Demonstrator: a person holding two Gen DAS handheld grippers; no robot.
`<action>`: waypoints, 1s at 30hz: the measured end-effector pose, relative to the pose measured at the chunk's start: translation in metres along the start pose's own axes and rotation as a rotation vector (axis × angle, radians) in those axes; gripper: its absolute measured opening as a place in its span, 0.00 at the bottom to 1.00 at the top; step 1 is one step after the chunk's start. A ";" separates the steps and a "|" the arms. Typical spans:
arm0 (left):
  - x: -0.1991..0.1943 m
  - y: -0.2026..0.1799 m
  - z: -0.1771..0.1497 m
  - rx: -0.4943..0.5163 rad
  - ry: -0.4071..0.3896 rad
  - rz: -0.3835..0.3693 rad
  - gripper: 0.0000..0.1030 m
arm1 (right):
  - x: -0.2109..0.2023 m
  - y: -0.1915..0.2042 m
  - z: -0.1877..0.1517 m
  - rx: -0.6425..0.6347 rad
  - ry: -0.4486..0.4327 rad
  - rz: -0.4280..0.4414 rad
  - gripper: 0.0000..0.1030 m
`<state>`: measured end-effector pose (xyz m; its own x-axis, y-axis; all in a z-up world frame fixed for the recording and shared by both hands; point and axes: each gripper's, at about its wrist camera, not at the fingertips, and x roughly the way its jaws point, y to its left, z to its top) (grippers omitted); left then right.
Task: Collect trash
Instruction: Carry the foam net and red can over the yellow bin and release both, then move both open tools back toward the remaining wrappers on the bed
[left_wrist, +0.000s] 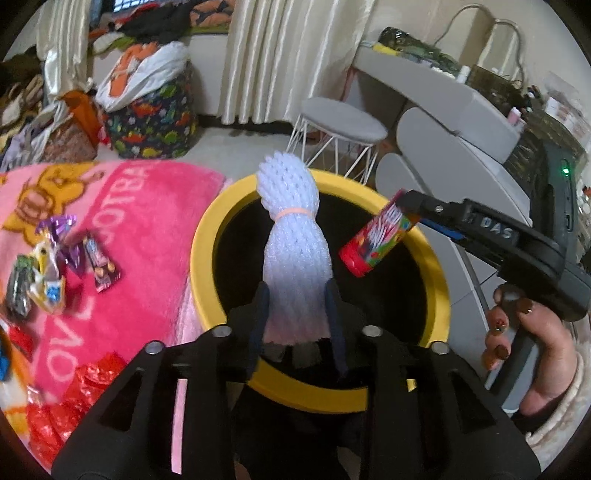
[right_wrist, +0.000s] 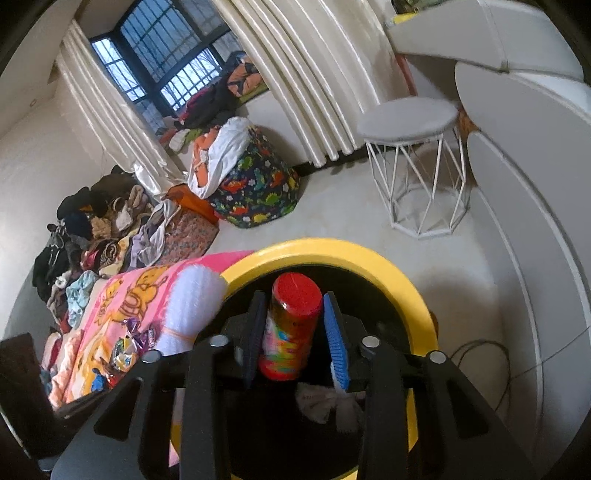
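left gripper (left_wrist: 297, 295): holding white foam net (left_wrist: 291, 221) over yellow bin (left_wrist: 207, 236)
right gripper (right_wrist: 297, 325): loosely straddling red tube (right_wrist: 291, 325) above it

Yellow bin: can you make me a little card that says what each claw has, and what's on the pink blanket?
left claw: closed around the white foam net bundle, above the bin
right claw: colourful can with red lid between its pads; a gap shows on one side, so the grip is unclear
yellow bin: under both claws, dark inside
pink blanket: right beside the bin
sweet wrappers: lying on the blanket, not collected yet
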<state>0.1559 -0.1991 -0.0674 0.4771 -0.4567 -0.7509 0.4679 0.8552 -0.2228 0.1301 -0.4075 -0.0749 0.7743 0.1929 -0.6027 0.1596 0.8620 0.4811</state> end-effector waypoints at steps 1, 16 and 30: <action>0.000 0.002 -0.001 -0.008 -0.001 0.001 0.38 | 0.002 -0.001 -0.001 -0.001 0.011 -0.015 0.43; -0.038 0.038 0.000 -0.100 -0.131 0.081 0.85 | 0.005 0.030 -0.014 -0.088 0.048 0.004 0.59; -0.081 0.070 -0.001 -0.155 -0.243 0.150 0.85 | -0.008 0.075 -0.018 -0.181 0.010 0.091 0.70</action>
<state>0.1497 -0.1015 -0.0223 0.7047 -0.3517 -0.6163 0.2686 0.9361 -0.2271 0.1244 -0.3358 -0.0451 0.7743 0.2775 -0.5688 -0.0238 0.9108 0.4121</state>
